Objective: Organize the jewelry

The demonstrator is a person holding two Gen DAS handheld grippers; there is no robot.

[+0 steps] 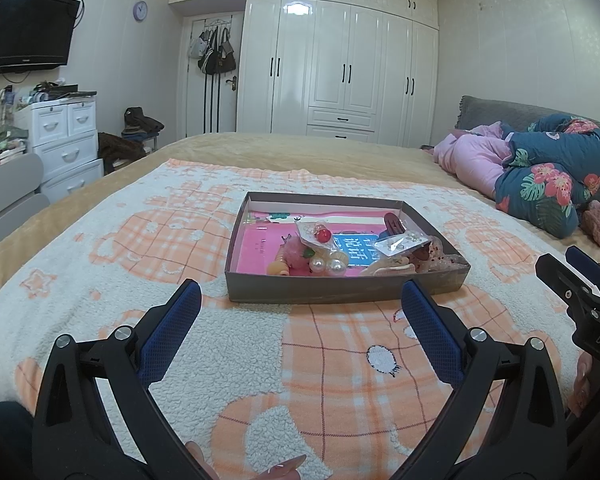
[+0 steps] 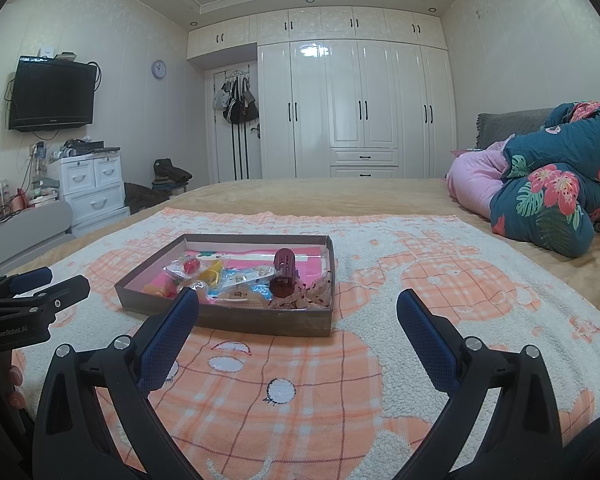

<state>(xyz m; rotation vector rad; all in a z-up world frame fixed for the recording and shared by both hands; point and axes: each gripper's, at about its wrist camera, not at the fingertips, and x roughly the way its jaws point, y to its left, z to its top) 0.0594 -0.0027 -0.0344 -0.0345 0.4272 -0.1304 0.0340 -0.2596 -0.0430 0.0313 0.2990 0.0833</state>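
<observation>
A shallow grey cardboard tray point(image 1: 340, 290) with a pink bottom lies on the blanket; it also shows in the right wrist view point(image 2: 228, 322). It holds jewelry and hair pieces: pearl beads point(image 1: 328, 266), a red bead in a clear packet point(image 1: 324, 235), a dark red hair claw point(image 2: 285, 272), a yellow ring point(image 2: 214, 276) and clear packets. My left gripper point(image 1: 300, 300) is open and empty, just short of the tray's near wall. My right gripper point(image 2: 298, 308) is open and empty, at the tray's near right corner.
The tray lies on a white and orange fleece blanket point(image 1: 320, 360) over a tan bed. Folded quilts point(image 1: 548, 168) lie at the right. A white drawer unit point(image 1: 64, 136) stands beyond the bed's left edge. The right gripper shows at the left wrist view's right edge point(image 1: 580, 280).
</observation>
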